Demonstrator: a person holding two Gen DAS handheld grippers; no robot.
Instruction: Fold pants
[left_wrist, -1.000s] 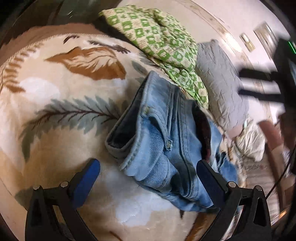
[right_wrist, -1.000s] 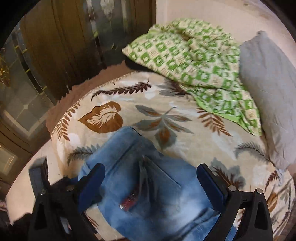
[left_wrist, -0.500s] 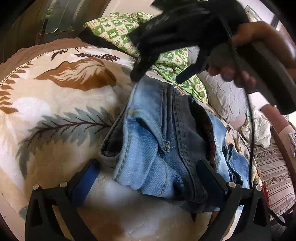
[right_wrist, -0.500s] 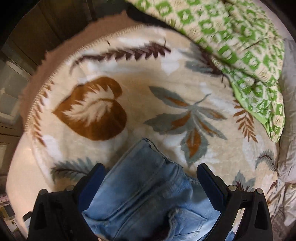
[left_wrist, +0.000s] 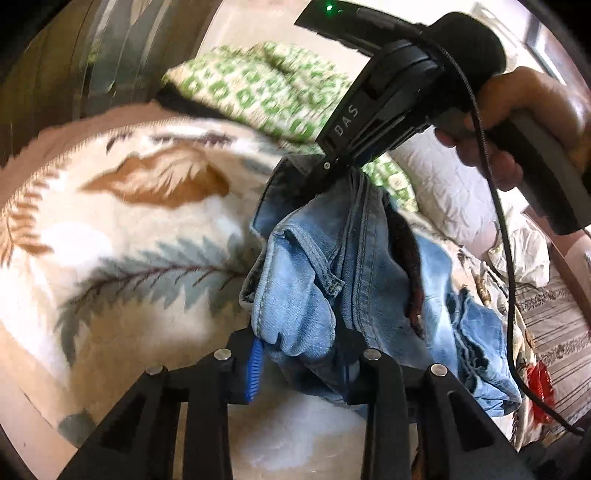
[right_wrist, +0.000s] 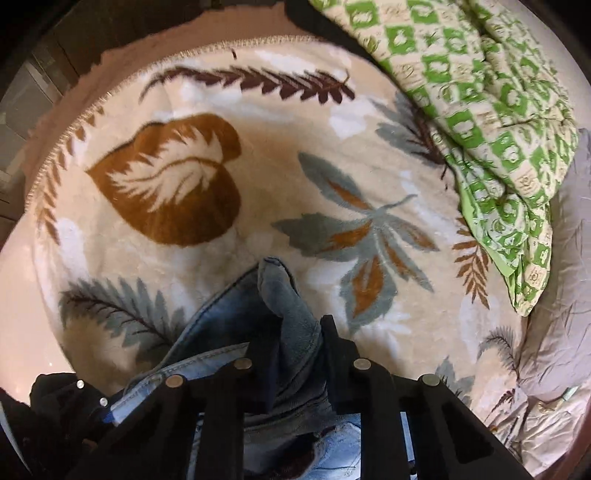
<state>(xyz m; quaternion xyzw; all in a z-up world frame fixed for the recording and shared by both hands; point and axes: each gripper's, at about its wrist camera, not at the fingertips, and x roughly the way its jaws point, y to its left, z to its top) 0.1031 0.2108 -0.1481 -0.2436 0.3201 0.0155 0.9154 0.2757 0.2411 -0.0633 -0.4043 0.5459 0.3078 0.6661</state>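
Light blue jeans (left_wrist: 369, 258) lie crumpled on a leaf-patterned blanket (left_wrist: 129, 240), waistband toward me. My left gripper (left_wrist: 299, 354) is closing on the near waistband corner, and its blue pads (left_wrist: 253, 365) press on the denim. In the left wrist view my right gripper (left_wrist: 325, 173), held by a hand (left_wrist: 517, 122), points steeply down at the far waistband corner. The right wrist view shows that gripper (right_wrist: 299, 354) closing on a bunched fold of the jeans (right_wrist: 284, 302), which stands up between its fingers.
A green checked quilt (right_wrist: 480, 92) is heaped at the blanket's far side, with a grey pillow (right_wrist: 565, 295) beside it. Dark wooden cabinets (left_wrist: 74, 55) stand behind the bed. The right gripper's cable (left_wrist: 506, 277) hangs over the jeans' legs, near a red item (left_wrist: 539, 391).
Both grippers' jaws have closed from wide open onto the jeans' waistband. The right gripper has come down onto the far corner. The denim is now bunched between the fingers.
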